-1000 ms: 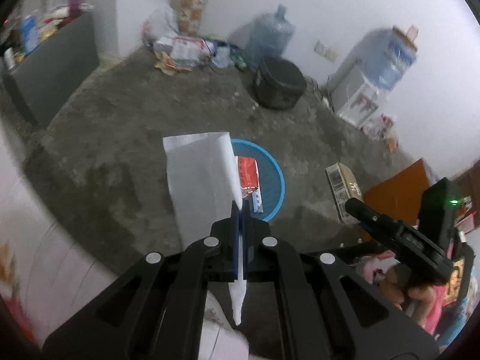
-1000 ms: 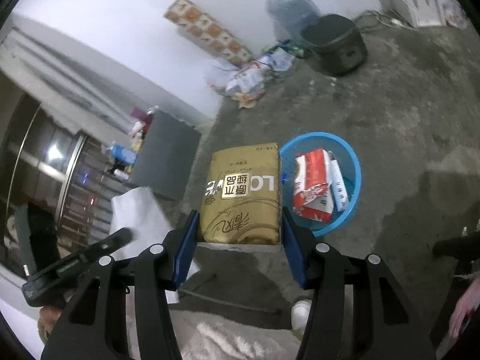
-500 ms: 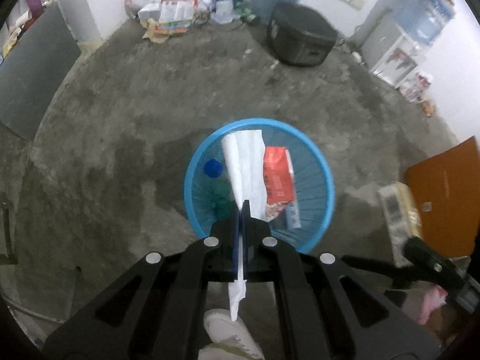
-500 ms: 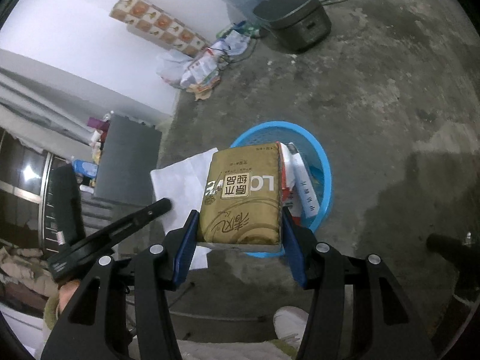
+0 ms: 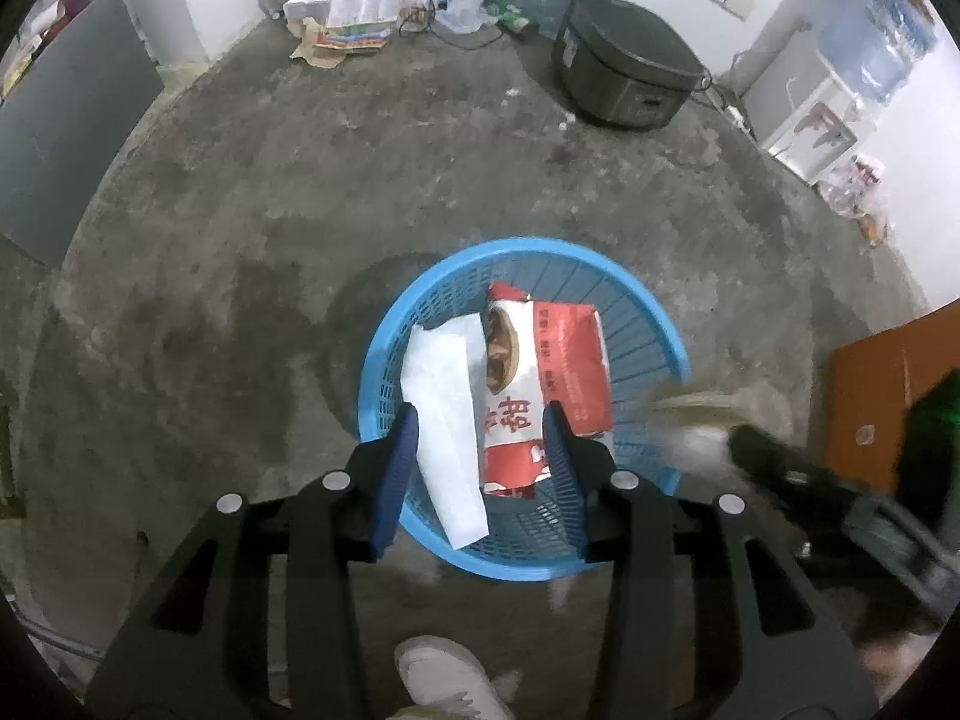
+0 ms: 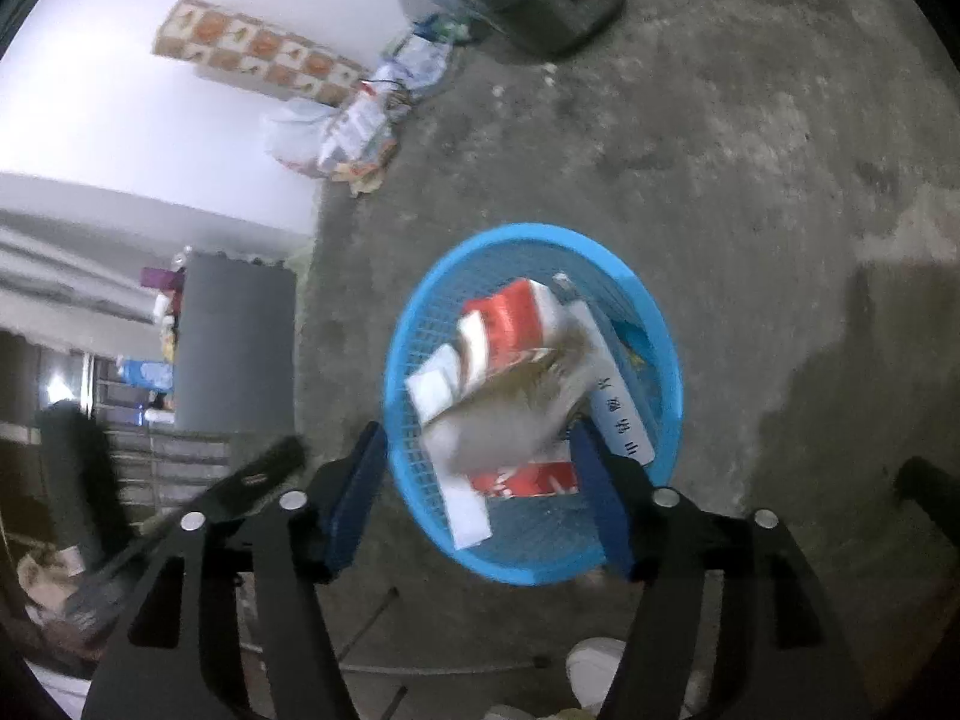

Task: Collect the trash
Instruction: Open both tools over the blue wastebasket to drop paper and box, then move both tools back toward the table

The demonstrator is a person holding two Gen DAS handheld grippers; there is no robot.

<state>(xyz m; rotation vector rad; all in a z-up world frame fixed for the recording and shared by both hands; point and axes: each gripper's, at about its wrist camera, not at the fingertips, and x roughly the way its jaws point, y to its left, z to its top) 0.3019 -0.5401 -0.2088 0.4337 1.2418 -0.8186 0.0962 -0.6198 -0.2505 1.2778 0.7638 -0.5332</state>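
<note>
A blue plastic basket [image 5: 600, 252] stands on the concrete floor below both grippers. My left gripper [image 5: 480, 426] hangs over it with its jaws opening. The white paper [image 5: 447, 420] lies loose in the basket, beside a red and white package [image 5: 558, 372]. My right gripper [image 6: 480, 438] is also above the basket [image 6: 528, 234] with its jaws opening. The tan pack [image 6: 516, 408] is a blur dropping into the basket, clear of both pads. In the left wrist view the right gripper [image 5: 780, 468] shows blurred at the right.
A black rice cooker [image 5: 624, 78] and a water dispenser [image 5: 840, 90] stand at the far wall, with a heap of papers [image 5: 354, 12] to their left. A grey cabinet [image 5: 66, 120] is on the left and an orange board [image 5: 888, 390] on the right. The person's white shoe [image 5: 444, 678] is just below the basket.
The left jaws have parted and the white paper has dropped into the basket. The right gripper has sunk toward the basket, spread its jaws and released the tan pack, which is falling.
</note>
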